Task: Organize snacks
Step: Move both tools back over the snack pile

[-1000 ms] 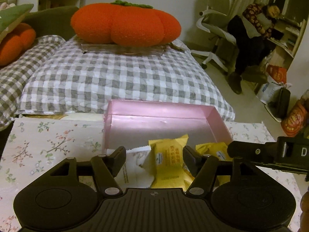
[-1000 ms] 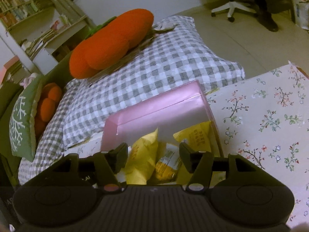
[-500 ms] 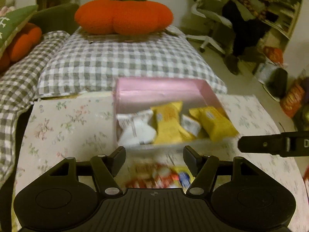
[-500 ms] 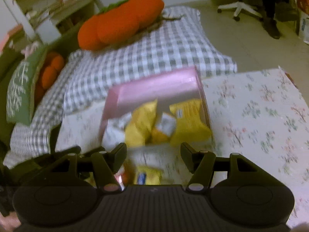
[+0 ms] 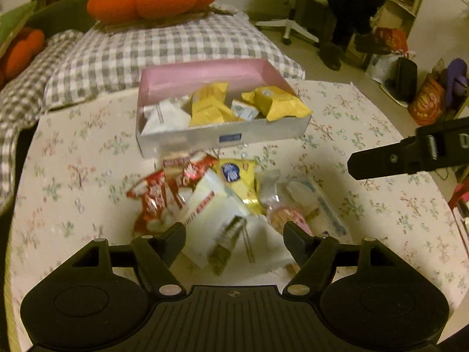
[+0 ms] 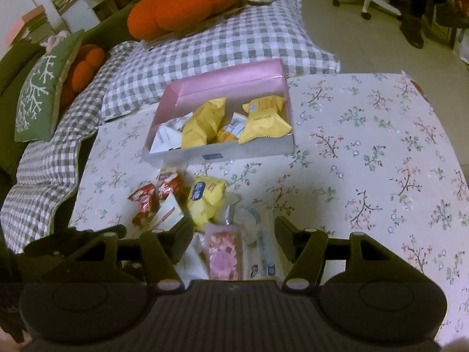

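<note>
Now you're between picks: both hand-held grippers, left and right, hover spread and empty over the loose snacks on the table, so next close on one packet and carry it to the pink box.
</note>
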`<state>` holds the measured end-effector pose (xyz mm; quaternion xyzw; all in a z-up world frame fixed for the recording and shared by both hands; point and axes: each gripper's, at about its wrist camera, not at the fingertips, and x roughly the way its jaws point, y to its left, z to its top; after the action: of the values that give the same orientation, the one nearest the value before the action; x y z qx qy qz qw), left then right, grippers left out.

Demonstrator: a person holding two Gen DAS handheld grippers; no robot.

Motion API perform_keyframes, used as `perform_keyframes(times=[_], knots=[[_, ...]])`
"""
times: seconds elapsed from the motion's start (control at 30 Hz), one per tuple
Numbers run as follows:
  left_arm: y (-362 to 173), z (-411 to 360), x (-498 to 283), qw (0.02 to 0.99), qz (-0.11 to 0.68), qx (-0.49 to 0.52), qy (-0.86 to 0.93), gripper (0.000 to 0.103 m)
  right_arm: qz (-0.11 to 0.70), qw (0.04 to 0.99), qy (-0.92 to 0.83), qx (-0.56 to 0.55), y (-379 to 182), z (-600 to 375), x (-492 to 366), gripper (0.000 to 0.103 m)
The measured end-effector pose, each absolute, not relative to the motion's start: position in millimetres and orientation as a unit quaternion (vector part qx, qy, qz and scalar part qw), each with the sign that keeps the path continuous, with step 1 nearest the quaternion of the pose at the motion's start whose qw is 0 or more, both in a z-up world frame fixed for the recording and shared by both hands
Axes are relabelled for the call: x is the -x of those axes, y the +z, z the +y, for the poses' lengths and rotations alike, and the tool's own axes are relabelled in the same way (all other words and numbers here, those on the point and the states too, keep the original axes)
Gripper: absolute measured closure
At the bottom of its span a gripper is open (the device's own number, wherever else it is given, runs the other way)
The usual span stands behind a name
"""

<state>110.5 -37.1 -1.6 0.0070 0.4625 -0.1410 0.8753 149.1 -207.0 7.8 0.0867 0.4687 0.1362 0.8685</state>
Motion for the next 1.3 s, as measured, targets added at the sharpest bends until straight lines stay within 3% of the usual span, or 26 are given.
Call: perform_keyframes(times=[0.17,1.17,1.23,1.27,1.3], knots=[[0,-43,-102,0.885,0.445,-0.021,-0.137,0.020,0.464,0.869,0.153,-0.080,6,-202,-136,0.049],[-54,-57,-130,0.853,0.499,0.042,-0.145,0.022,0.506,0.852,0.119,-0.056,-32,-200,-152,0.049],[-56,-55,-131,0.851,0.501,0.046,-0.148,0.030,0.508,0.851,0.122,-0.057,-32,-199,-153,0.049],[-56,-54,-132,0.847,0.507,0.050,-0.152,0.048,0.508,0.851,0.122,-0.057,-32,-198,-153,0.049],[-56,-52,-133,0.844,0.512,0.054,-0.154,0.052,0.508,0.851,0.121,-0.058,-33,-198,-154,0.049]])
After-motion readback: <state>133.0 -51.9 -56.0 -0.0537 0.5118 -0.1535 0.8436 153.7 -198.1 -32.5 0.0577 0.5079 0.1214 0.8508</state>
